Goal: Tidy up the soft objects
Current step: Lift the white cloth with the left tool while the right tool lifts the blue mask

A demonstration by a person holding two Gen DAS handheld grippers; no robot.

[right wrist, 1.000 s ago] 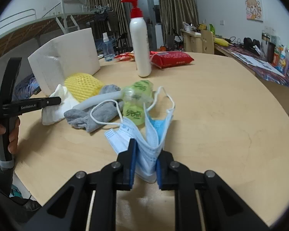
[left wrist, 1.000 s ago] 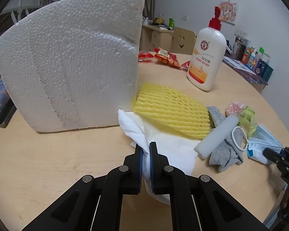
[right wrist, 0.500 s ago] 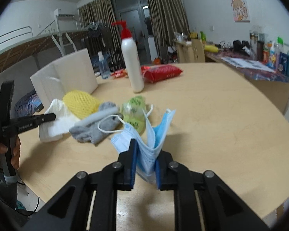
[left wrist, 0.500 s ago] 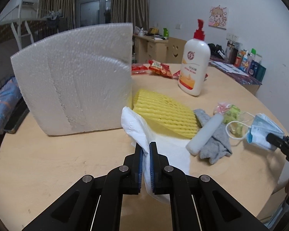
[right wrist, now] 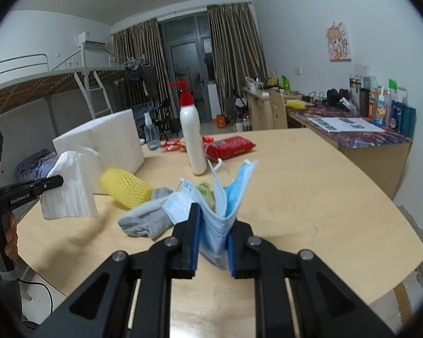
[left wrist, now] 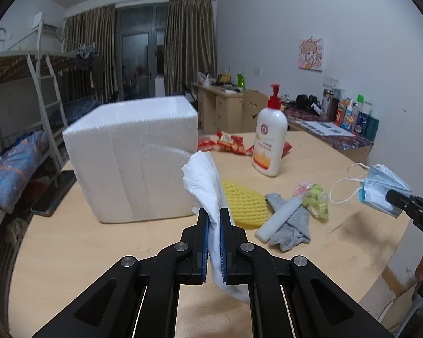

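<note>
My left gripper (left wrist: 213, 217) is shut on a white tissue (left wrist: 204, 181), lifted clear of the table; the same tissue (right wrist: 70, 188) hangs from the left gripper (right wrist: 59, 180) in the right wrist view. My right gripper (right wrist: 213, 222) is shut on a stack of blue face masks (right wrist: 227, 194), also raised; the masks (left wrist: 380, 188) show at the right edge of the left wrist view. On the table lie a yellow foam net (left wrist: 244, 200), a grey sock (left wrist: 292, 224), a white foam stick (left wrist: 279, 217) and a small green packet (left wrist: 317, 197).
A white styrofoam box (left wrist: 132, 157) stands on the table's left. A lotion pump bottle (left wrist: 269, 143) and red snack packs (right wrist: 229, 146) sit further back, with a small spray bottle (right wrist: 151, 135). The round wooden table (right wrist: 310, 186) has bare wood on the right side.
Both grippers have risen with their loads. The tissue has come fully off the table and the masks hang in the air. The view now reaches over the styrofoam box.
</note>
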